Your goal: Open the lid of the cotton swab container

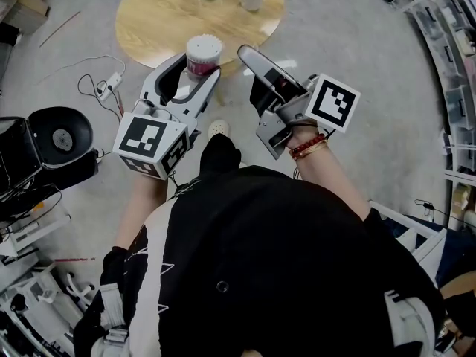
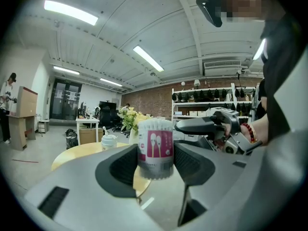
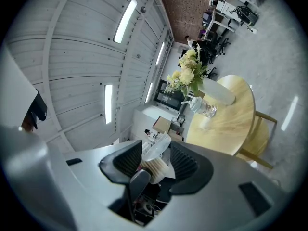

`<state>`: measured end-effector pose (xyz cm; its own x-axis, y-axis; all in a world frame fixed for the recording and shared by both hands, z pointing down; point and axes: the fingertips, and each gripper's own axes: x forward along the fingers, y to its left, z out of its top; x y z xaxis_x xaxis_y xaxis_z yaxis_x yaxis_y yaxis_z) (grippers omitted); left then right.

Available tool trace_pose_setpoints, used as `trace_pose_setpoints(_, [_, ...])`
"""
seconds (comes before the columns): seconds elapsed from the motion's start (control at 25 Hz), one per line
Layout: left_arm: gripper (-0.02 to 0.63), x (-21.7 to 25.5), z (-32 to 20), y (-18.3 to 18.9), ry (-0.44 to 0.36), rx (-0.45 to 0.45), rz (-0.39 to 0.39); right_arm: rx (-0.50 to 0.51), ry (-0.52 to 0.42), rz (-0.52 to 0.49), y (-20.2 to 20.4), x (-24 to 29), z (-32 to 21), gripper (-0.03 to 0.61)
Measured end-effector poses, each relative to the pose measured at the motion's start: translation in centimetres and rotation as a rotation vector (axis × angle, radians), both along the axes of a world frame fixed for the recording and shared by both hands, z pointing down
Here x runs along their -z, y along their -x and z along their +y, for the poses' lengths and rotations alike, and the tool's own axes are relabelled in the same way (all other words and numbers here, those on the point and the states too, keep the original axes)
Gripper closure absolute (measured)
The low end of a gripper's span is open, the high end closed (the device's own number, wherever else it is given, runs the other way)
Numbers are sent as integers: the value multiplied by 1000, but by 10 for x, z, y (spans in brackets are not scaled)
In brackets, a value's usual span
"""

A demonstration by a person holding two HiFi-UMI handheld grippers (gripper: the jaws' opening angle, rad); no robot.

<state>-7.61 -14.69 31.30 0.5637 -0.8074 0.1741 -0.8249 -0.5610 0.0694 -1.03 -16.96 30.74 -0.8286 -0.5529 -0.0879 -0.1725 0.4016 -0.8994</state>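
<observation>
Currently the cotton swab container [image 1: 203, 50] is pinched upright in the left tool [image 1: 192, 69], in the air beside the tabletop [image 1: 149, 17]. The right tool [image 1: 247, 55] is spread near its tilted lid [image 3: 158, 147]. Light, crushable plastic is judged; the lid's rim should be gripped gently

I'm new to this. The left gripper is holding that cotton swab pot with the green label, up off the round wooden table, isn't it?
Not quite: the label is pink, not green, as the left gripper view shows. The rest holds: the left gripper clamps the cotton swab pot in the air, off the round wooden table.
</observation>
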Motion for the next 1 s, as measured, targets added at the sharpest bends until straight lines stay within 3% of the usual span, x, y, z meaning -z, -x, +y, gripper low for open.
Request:
trace_pose_setpoints(0.6, [370, 4, -3, -2, 2, -8, 11, 9, 0, 1, 2, -1, 0, 379])
trace_pose_setpoints(1.0, [370, 16, 23, 1, -22, 17, 26, -51, -53, 14, -15, 21, 17, 374])
